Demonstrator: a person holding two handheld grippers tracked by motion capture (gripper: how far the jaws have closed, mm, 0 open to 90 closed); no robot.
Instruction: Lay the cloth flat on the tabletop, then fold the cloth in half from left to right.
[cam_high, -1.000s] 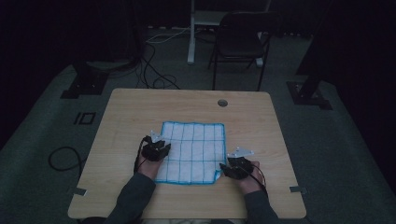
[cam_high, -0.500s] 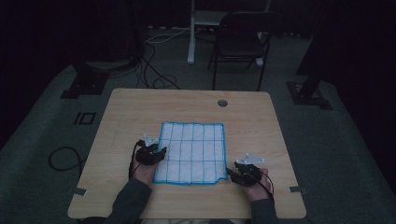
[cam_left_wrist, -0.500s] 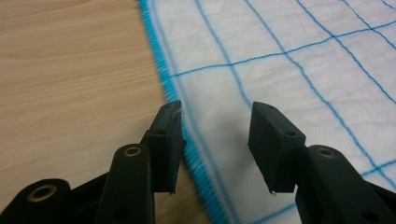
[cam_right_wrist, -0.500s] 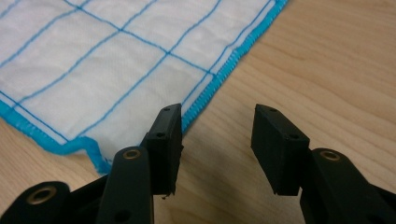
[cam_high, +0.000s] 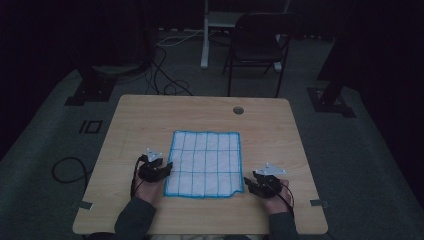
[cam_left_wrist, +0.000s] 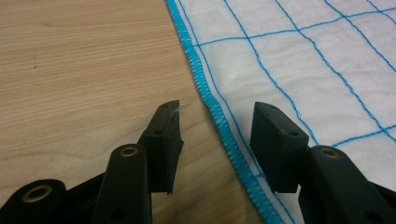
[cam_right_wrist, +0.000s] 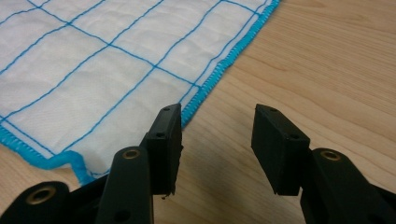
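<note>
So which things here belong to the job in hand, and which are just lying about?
Job:
- white cloth with blue grid, flat on the table
- left tool, jaws just opened, astride the cloth's left hem
- right tool, open beside the near right corner

Lying about:
- chair
- floor cables

No readable text, labels or numbers anywhere — cloth (cam_high: 205, 163) carries only a plain blue grid.

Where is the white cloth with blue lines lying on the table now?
In the high view, the cloth lies flat on the near middle of the table, between the left tongs at its left edge and the right tongs by its near right corner.
</note>
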